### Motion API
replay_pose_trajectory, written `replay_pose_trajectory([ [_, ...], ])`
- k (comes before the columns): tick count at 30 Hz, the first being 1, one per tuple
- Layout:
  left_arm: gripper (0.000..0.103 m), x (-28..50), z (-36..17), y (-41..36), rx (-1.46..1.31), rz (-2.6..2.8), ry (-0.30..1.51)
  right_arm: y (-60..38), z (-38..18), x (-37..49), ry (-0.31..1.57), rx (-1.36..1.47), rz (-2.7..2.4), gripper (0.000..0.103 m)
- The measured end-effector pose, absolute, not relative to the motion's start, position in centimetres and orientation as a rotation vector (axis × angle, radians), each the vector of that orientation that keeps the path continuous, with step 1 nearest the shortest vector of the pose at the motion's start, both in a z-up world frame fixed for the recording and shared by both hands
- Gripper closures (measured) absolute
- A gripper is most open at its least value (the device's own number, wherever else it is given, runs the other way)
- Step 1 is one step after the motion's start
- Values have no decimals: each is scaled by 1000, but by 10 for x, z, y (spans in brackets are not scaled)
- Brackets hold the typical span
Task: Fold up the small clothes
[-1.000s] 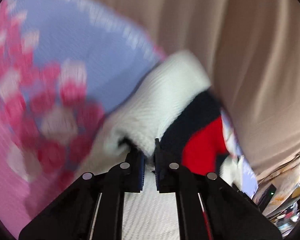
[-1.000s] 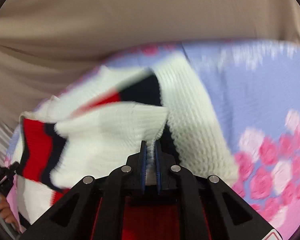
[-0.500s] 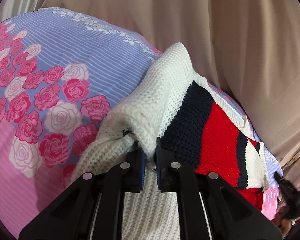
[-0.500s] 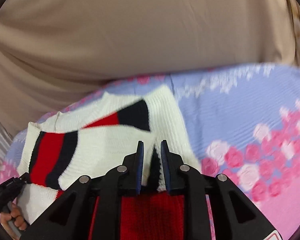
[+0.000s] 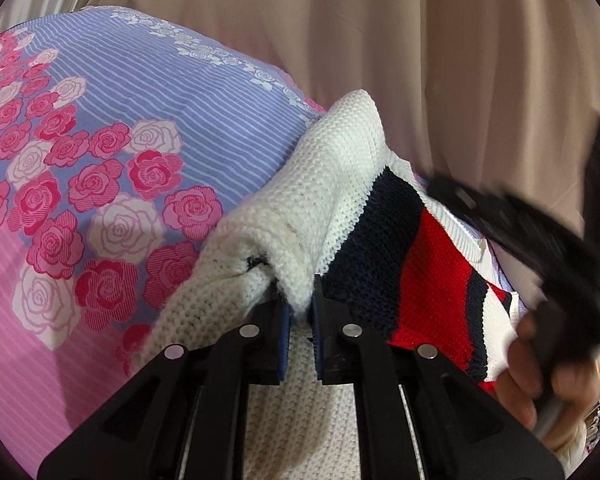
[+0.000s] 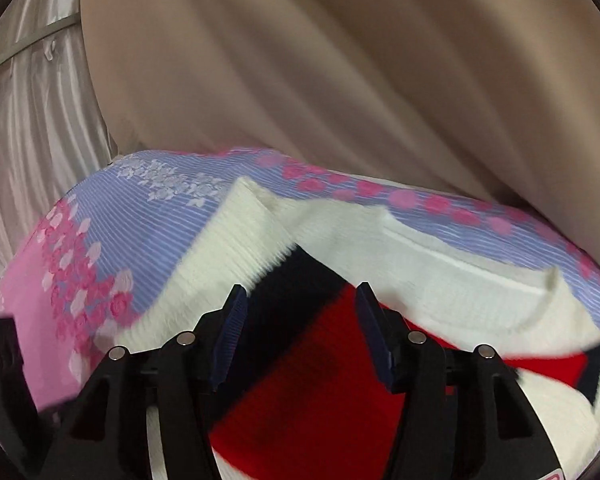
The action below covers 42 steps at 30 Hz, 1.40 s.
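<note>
Left claw (image 5: 299,316) clenched on the sweater's (image 5: 332,184) white fold — right claw (image 6: 300,334) released, spread above its red stripe.

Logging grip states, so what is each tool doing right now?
Left tool: closed on a white fold of the knitted sweater.
Right tool: open, holding nothing, above the sweater.
</note>
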<state>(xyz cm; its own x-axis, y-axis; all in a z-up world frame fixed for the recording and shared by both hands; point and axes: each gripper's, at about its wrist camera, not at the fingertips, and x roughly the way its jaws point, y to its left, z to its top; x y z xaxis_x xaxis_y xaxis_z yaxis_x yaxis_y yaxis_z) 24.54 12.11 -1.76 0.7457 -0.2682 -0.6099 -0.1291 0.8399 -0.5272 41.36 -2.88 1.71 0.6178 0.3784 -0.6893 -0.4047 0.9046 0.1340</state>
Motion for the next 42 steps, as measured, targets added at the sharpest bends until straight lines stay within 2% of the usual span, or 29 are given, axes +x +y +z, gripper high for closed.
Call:
replay_pose_trajectory([
  [4,94,246,-18,118,-570,-76,736,-3,-4,451,845,-26,435,46],
  [5,94,246,-17,117,-567,-74,737,2,-10,457,863,-32,428,52],
  [6,94,246,-17,116,-563,-72,737,5,-14,464,876,-32,434,82],
  [7,94,246,-16,115,-559,-70,737,8,-13,467,876,-24,432,94],
  [9,94,246,-15,112,-543,-61,737,11,-5,472,858,0,411,96],
  [12,94,246,-13,106,-522,-50,737,17,8,476,825,18,408,96],
  [15,94,246,-13,103,-516,-46,737,35,-18,490,874,-100,363,96],
  [19,93,248,-15,101,-534,-58,736,24,-2,479,847,-58,377,89],
  [25,93,249,-18,104,-543,-64,736,-85,29,384,728,-4,342,86],
  [30,93,250,-18,103,-542,-63,737,-206,-24,305,849,-16,124,85],
  [32,92,250,-18,102,-541,-66,738,-268,-36,274,820,141,94,86],
  [33,92,250,-19,102,-538,-67,738,-295,-33,259,818,239,52,92],
  [35,92,249,-18,103,-541,-67,736,-327,-25,231,808,257,-144,77],
  [37,91,247,-18,105,-549,-77,739,-348,-16,198,769,299,-179,76],
  [38,89,243,-17,109,-561,-88,741,-357,-13,177,764,338,-174,76],
  [39,81,235,-15,112,-570,-97,741,-361,-11,160,761,358,-166,72],
  [40,75,226,-13,115,-573,-108,744,-365,-9,142,761,368,-158,65],
  [41,63,209,-10,121,-573,-117,748,-365,-8,122,763,368,-149,61],
  [42,56,197,-9,126,-577,-125,751,-363,-9,100,775,366,-135,54],
])
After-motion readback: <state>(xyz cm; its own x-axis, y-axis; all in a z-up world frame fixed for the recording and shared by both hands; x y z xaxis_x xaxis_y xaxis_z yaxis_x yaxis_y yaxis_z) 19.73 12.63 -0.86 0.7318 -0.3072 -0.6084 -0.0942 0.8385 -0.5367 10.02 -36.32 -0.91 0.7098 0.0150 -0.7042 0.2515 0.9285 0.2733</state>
